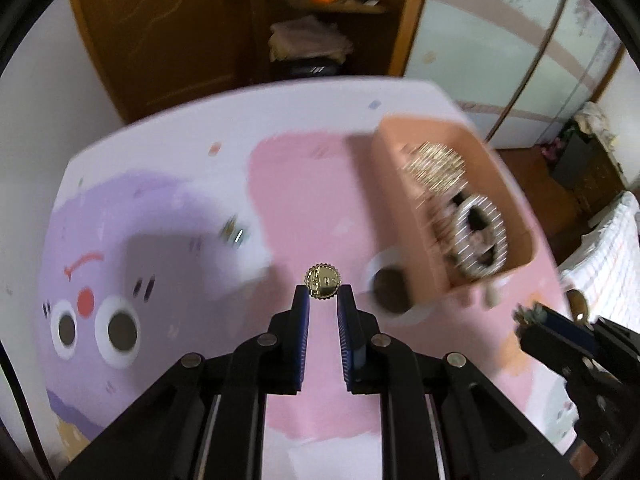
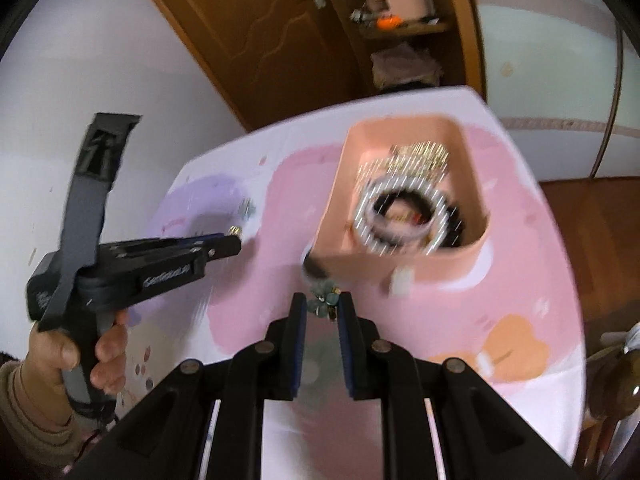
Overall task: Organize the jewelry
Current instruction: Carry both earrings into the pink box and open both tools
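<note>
In the left wrist view my left gripper [image 1: 323, 295] is shut on a small round gold piece with a scalloped edge [image 1: 323, 282], held above the pink mat. The right wrist view shows that left gripper [image 2: 236, 237] in a person's hand, left of the box. My right gripper [image 2: 323, 305] is shut on a small cluster of greenish stones [image 2: 325, 303], just in front of the peach jewelry box [image 2: 440, 268]. The box [image 1: 396, 208] holds a pearl bracelet [image 2: 400, 216] and a gold chain [image 2: 412, 158]. My right gripper [image 1: 529, 315] also appears at the right edge of the left wrist view.
A small loose piece of jewelry [image 1: 234, 233] lies on the cartoon-printed table mat [image 1: 180, 208], left of the box. A wooden door and shelves stand behind the table. A person's hand and sleeve [image 2: 60, 360] are at the lower left.
</note>
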A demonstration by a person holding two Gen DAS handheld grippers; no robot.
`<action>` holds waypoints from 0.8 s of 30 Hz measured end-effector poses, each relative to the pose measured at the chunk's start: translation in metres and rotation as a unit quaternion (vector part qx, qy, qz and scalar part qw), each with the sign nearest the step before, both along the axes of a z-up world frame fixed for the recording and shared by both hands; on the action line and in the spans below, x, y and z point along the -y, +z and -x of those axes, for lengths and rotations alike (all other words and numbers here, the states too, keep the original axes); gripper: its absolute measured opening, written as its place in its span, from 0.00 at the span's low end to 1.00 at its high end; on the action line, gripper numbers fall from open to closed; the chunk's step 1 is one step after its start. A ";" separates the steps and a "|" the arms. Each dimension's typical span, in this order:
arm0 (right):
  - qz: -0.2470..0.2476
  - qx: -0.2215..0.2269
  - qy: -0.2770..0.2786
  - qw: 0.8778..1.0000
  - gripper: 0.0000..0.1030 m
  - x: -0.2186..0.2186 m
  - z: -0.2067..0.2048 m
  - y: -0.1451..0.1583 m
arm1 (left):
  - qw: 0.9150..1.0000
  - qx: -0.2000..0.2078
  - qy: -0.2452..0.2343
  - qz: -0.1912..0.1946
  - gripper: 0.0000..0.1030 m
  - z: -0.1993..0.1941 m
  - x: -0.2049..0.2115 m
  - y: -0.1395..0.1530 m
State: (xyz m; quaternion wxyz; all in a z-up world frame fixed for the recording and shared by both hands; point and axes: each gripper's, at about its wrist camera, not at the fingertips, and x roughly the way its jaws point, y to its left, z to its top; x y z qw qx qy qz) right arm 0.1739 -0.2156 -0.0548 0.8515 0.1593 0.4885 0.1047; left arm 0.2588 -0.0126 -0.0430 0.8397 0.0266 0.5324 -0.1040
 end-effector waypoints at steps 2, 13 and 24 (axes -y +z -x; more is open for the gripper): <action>0.007 0.014 -0.014 1.000 0.15 0.011 -0.008 0.009 | 1.000 0.013 -0.011 0.005 0.11 -0.008 0.012 0.014; 0.049 0.045 -0.078 0.995 0.15 0.057 -0.073 0.024 | 0.997 0.060 -0.034 0.018 0.11 -0.076 0.078 0.052; 0.079 0.018 -0.054 0.995 0.16 0.047 -0.107 -0.015 | 0.997 0.039 -0.058 -0.022 0.12 -0.093 0.112 0.020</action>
